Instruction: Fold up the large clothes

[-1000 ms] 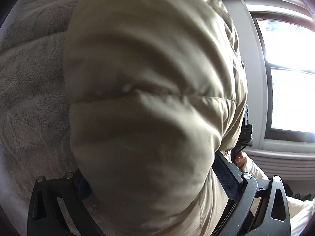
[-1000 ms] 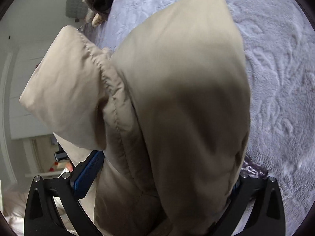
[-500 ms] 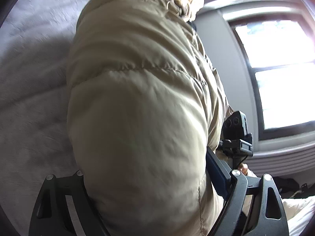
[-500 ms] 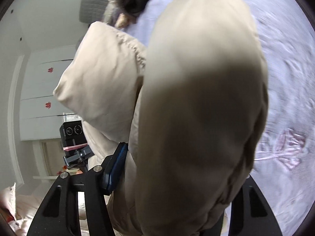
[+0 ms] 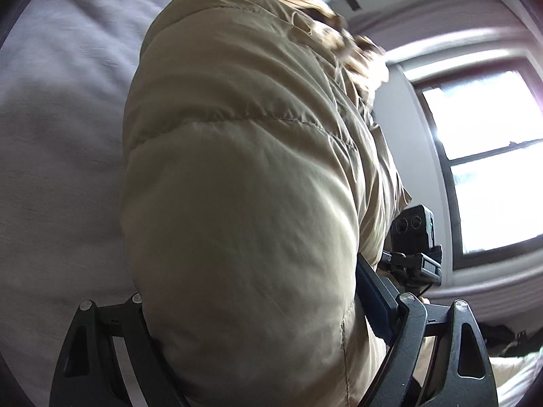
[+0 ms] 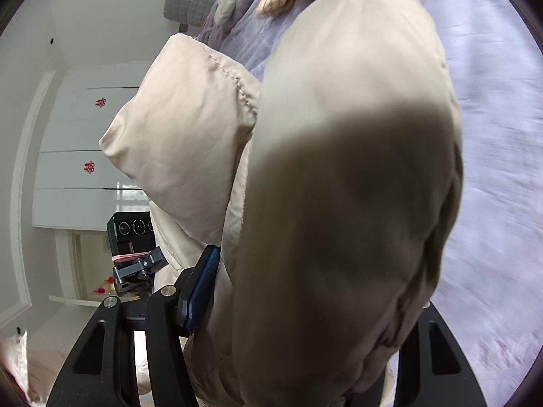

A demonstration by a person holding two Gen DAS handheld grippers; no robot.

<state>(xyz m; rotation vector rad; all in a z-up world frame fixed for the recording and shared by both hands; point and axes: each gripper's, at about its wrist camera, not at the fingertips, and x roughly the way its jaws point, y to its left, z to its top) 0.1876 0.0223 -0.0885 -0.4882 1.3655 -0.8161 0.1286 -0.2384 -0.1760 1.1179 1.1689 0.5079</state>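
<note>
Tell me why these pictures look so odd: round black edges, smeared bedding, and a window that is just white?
Left wrist view: the fisheye lens bends the room into a circle; the window is blown out by daylight; the bedspread is streaked with motion blur. Right wrist view: the beige puffer jacket sits very close, soft and shadowed low down, and the bedspread is smeared there too.

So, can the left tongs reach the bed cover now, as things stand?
Probably not directly. The left tongs are shut on the puffy beige coat, whose bulk fills the space ahead of them; the bed cover shows only beside it.
</note>
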